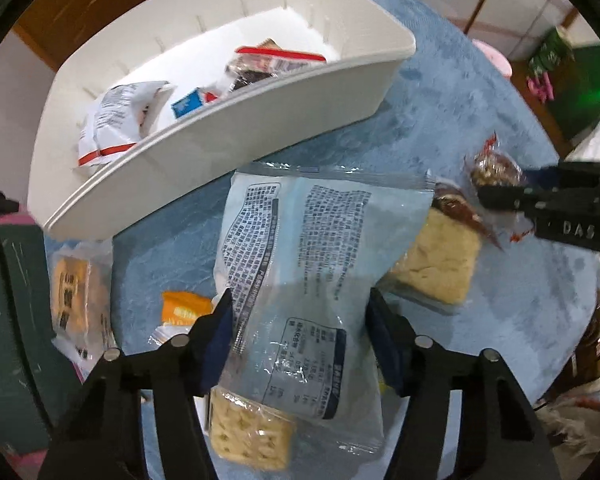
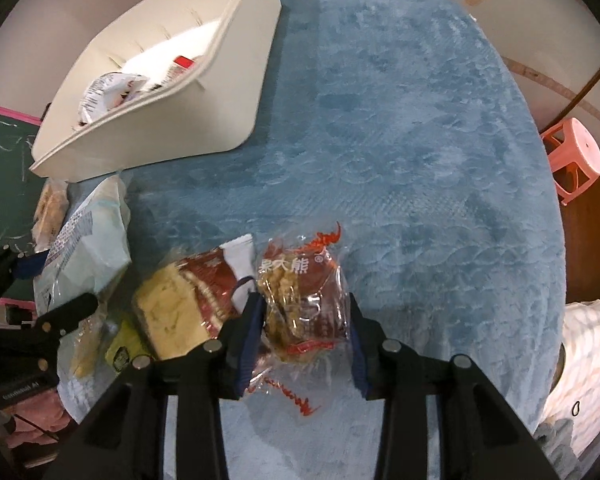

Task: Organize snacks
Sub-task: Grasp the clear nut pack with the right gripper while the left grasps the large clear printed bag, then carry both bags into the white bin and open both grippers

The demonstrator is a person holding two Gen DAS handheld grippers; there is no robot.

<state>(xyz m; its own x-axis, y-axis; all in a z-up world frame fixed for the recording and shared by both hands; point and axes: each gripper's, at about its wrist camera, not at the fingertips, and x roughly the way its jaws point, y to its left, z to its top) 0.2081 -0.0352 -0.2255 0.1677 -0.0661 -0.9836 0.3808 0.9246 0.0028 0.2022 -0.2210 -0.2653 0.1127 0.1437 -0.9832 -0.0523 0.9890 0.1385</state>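
The white bin (image 1: 228, 136) stands at the far left of the blue cloth (image 2: 400, 140) and serves as the landmark here; inside it lie a white crinkled packet with a red stripe (image 1: 112, 120), a small blue and red packet (image 1: 192, 104) and a clear bag with a red zip strip (image 1: 276, 58). Just in front of the bin's near wall, touching or nearly touching it, lies the large pale blue bag (image 1: 300, 280), printed side up, with dense text blocks on it. The left gripper (image 1: 300, 332) sits over this bag with its jaws wide apart, one finger at each side of the bag's lower half; whether the pads touch the film cannot be told. Under the bag's near end is a square cracker pack (image 1: 248, 432). To the left of the bag, further along from the bin's near corner, are an orange wrapper (image 1: 184, 308) and a clear pack of biscuits (image 1: 76, 296). On the bag's other side, away from the bin, lies a pale yellow cake slice in a red-brown wrapper (image 2: 180, 308). Beyond that, still farther from the bin, the right gripper (image 2: 304, 320) has a clear red-printed packet of nutty brown snack (image 2: 300, 296) between its fingers, the jaws partly closed against its sides and the packet apparently lifted a little off the cloth. A pink stool (image 2: 576, 160) stands off the far side of the cloth from the bin
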